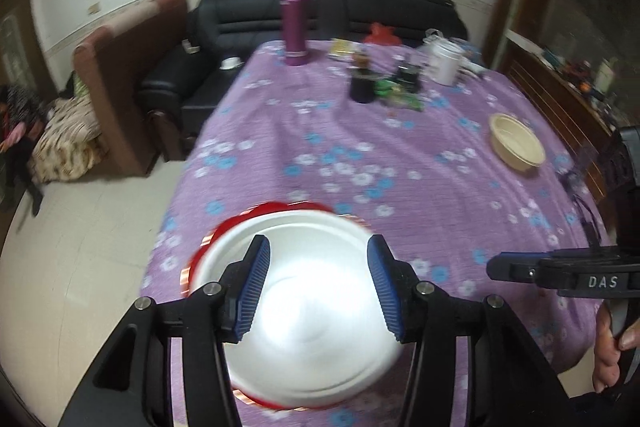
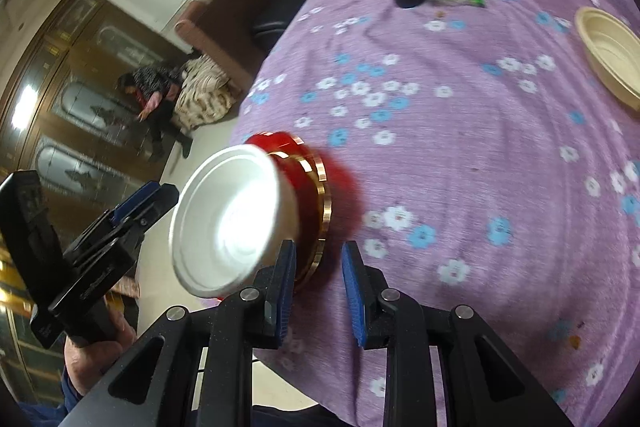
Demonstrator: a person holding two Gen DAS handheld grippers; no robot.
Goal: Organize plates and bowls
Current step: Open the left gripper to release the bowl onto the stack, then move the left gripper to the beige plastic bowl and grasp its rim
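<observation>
Two dishes are already nested near the table edge: a white bowl sits in a red plate with gold trim. The left gripper hovers over the bowl with jaws released, gripping nothing; the right gripper hangs beside the plate, jaws narrowly apart and empty. A beige bowl lies well apart across the floral cloth. Fetching it looks like the next step: better to pinch its rim squarely and lower it level into the stack.
</observation>
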